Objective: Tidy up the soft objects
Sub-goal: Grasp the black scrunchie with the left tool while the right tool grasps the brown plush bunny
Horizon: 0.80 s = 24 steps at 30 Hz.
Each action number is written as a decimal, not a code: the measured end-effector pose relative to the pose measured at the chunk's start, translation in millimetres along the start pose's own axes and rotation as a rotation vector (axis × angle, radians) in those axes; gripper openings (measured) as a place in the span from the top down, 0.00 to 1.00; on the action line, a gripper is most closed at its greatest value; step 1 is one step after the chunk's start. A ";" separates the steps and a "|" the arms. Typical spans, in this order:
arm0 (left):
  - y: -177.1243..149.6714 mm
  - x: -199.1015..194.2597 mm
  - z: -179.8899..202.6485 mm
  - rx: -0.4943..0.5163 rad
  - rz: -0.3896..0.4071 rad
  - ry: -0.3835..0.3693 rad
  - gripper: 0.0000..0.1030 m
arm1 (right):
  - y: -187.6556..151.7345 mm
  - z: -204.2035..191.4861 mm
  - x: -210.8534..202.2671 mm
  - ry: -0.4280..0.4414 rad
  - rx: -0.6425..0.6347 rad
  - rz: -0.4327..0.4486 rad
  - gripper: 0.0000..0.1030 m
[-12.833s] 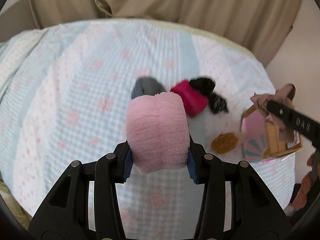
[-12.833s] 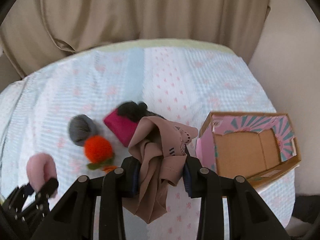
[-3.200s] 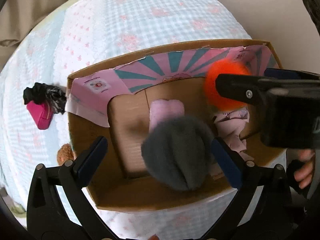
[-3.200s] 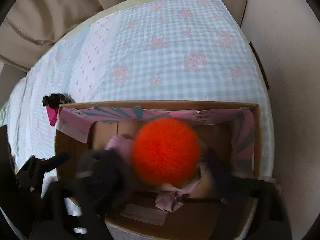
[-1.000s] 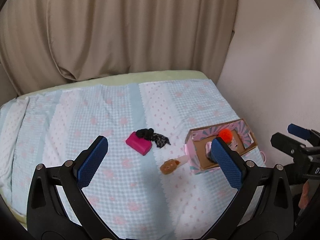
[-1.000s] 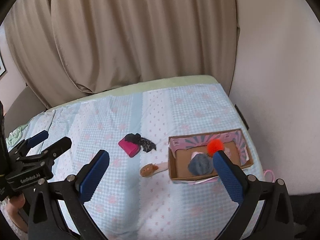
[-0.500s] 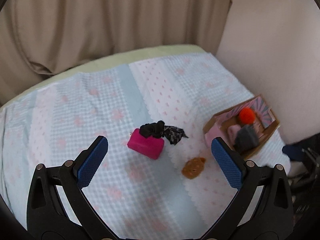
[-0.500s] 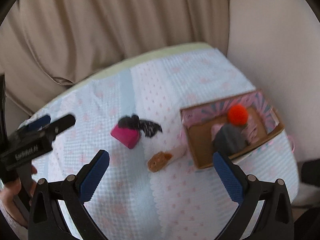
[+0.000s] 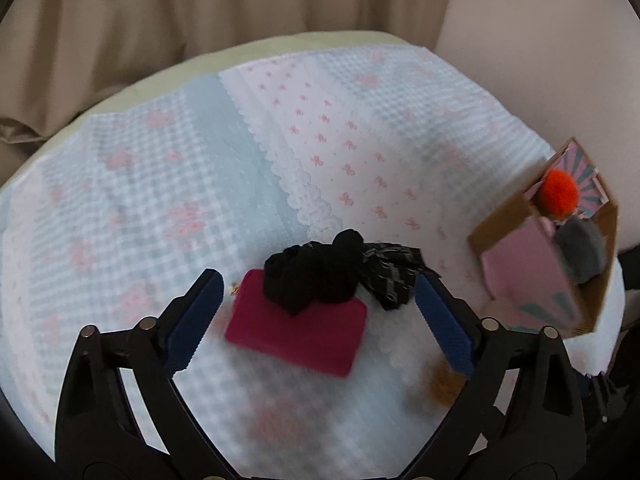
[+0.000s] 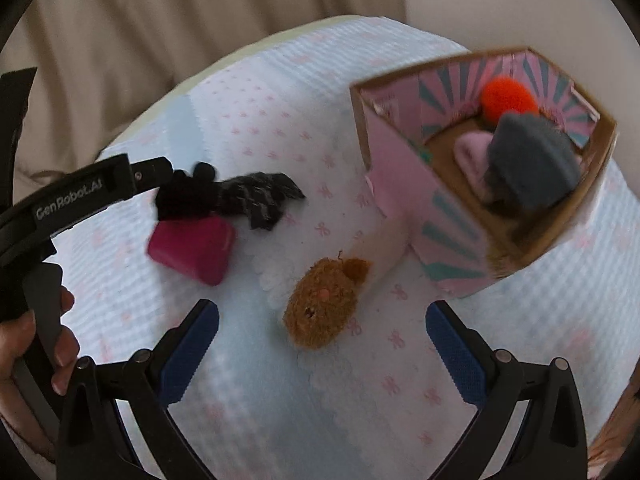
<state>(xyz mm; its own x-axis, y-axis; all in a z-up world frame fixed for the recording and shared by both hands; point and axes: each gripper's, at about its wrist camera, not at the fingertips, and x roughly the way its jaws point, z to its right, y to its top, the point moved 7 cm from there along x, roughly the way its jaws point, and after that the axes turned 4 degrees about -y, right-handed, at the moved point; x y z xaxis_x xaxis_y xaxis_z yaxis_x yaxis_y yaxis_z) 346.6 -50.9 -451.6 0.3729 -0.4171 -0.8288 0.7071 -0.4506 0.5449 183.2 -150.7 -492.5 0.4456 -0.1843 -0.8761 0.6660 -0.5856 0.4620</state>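
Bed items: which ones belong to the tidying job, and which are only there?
Job:
box
orange pompom
grey roll
pink roll
magenta pouch
black cloth
brown plush

Only there:
quilt
curtain
wall

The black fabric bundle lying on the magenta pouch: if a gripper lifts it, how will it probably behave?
The black fabric bundle looks crumpled and loosely knotted, so it is probably floppy and may sag or unravel. It seems light and unlikely to roll. Its patterned tail trails onto the bedspread, so it could drag behind. It rests on the magenta pouch and might nudge it.
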 end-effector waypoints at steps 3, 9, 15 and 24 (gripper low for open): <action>-2.8 24.2 -3.2 0.002 -0.009 -0.003 0.10 | 1.1 0.9 22.4 -0.023 0.041 0.004 0.00; -6.8 51.6 -11.1 -0.006 -0.016 0.006 0.10 | -1.8 6.1 52.6 -0.074 0.100 -0.003 0.00; -10.6 61.4 -16.8 0.014 -0.026 0.016 0.33 | -4.6 -0.2 67.4 -0.100 0.087 0.002 0.16; -9.4 60.9 -17.4 0.063 -0.019 -0.015 0.74 | -9.5 3.5 77.4 -0.111 0.086 -0.018 0.55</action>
<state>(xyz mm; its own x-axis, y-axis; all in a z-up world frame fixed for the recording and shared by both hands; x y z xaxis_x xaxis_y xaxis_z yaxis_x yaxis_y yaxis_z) 373.1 -58.3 -509.4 0.3507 -0.4193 -0.8373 0.6746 -0.5071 0.5365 209.2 -162.1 -565.2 0.3622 -0.2565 -0.8961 0.6174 -0.6542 0.4368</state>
